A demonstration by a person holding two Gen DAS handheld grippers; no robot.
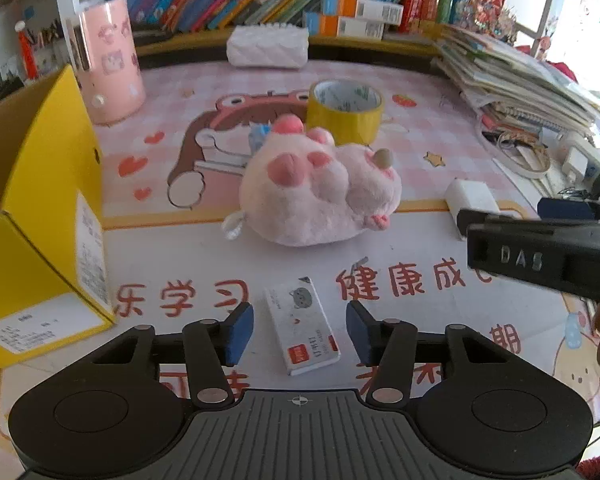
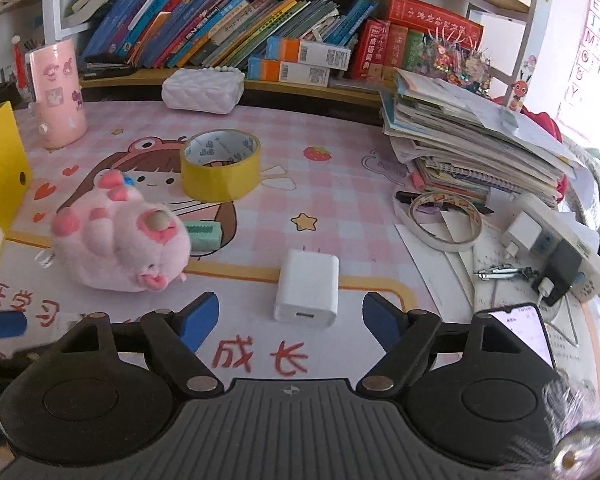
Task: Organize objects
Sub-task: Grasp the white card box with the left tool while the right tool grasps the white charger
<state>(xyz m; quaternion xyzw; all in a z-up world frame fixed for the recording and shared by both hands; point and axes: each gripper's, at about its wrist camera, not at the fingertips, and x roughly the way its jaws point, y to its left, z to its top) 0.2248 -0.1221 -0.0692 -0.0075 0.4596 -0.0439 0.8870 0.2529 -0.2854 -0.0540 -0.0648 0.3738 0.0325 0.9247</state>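
Note:
My left gripper (image 1: 300, 332) hovers open over a small white eraser-like box (image 1: 302, 324) that lies flat between its blue pads without touching them. Just beyond it a pink plush pig (image 1: 320, 192) lies on its back, also seen as the plush pig (image 2: 120, 240) in the right wrist view. My right gripper (image 2: 290, 320) is open, and a white charger block (image 2: 306, 290) stands just ahead of its pads, untouched. A yellow tape roll (image 2: 220, 168) sits behind the pig. A yellow cardboard box (image 1: 40, 200) stands open at the left.
A pink cylinder cup (image 1: 108, 64) and a white tissue case (image 1: 268, 46) stand at the back. A pile of books and papers (image 2: 472, 140), a white tape ring (image 2: 444, 224), a power strip (image 2: 556, 248) and a phone (image 2: 528, 332) crowd the right side. A green item (image 2: 204, 236) lies behind the pig.

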